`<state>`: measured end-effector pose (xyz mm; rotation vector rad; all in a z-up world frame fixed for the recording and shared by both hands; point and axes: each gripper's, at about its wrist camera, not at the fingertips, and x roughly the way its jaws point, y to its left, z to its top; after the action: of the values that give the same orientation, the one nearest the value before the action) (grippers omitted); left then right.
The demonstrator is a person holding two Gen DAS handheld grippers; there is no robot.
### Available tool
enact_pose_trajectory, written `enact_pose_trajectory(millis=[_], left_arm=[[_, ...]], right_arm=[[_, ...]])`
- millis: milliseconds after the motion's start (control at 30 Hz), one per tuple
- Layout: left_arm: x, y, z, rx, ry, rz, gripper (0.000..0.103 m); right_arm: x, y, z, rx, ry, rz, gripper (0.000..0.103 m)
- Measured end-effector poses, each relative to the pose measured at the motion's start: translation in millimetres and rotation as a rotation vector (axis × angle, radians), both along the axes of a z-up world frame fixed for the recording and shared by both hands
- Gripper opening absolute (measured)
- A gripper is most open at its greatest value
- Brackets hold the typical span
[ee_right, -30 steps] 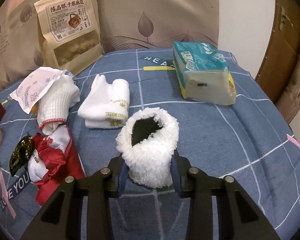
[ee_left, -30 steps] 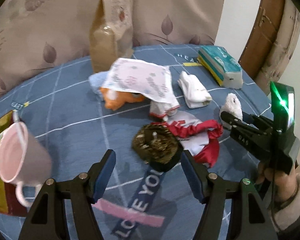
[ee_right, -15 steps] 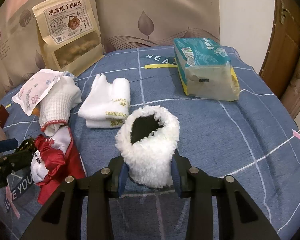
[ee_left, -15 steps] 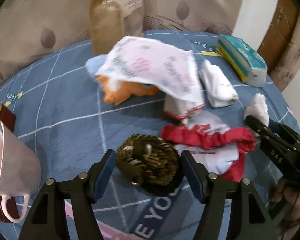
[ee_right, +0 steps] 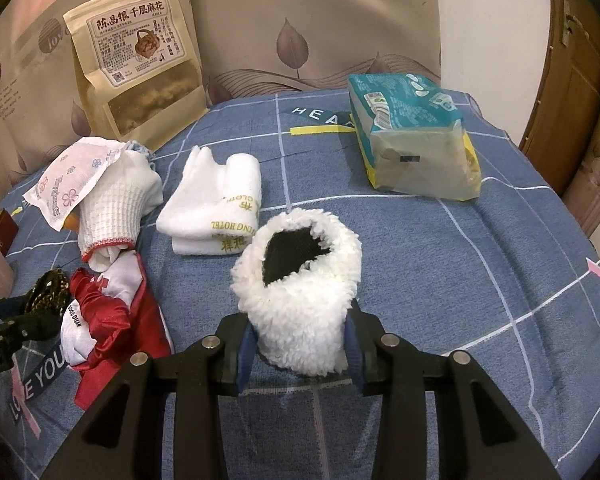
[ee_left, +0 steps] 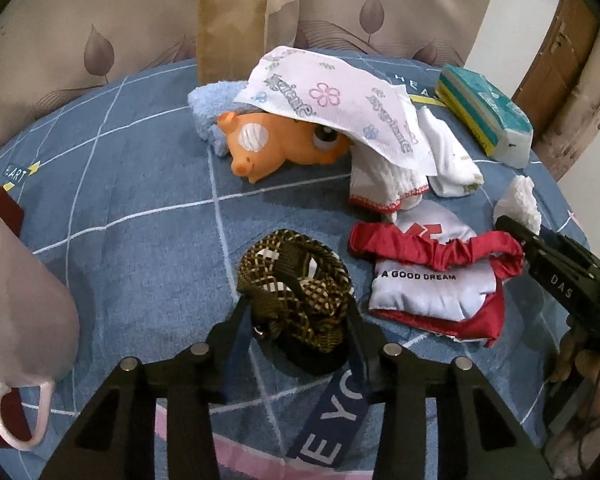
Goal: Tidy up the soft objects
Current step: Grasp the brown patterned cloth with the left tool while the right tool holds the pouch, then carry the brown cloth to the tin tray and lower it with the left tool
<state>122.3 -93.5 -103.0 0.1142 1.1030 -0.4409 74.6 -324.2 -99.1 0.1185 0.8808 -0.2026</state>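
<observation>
The left gripper (ee_left: 296, 312) has just been closing and is now pinching the brown scrunchie (ee_left: 294, 276) on the bedspread (ee_left: 140, 208), seemingly to lift it, while the right gripper (ee_right: 300, 344) is squeezing the fleece cuff (ee_right: 300, 284), holding it upright.

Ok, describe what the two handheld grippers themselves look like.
The left gripper and the right gripper look alike: black angular plastic frames with round silver bolts at the joints, and two fingers faced with dark blue pads. Seen from the left wrist camera, the right one carries white "DAS" lettering on its side and dark cables beneath it.
</observation>
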Motion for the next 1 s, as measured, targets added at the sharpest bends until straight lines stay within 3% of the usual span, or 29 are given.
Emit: enact_pose_trajectory(millis=[467, 1000], left_arm=[[-10, 7, 43, -0.017, -0.085, -0.004, 0.039], [-21, 61, 103, -0.012, -0.197, 0.075, 0.039]], right_arm=[[1, 1, -1, -0.002, 0.003, -0.001, 0.037], [1, 1, -2, -0.007, 0.006, -0.001, 0.037]])
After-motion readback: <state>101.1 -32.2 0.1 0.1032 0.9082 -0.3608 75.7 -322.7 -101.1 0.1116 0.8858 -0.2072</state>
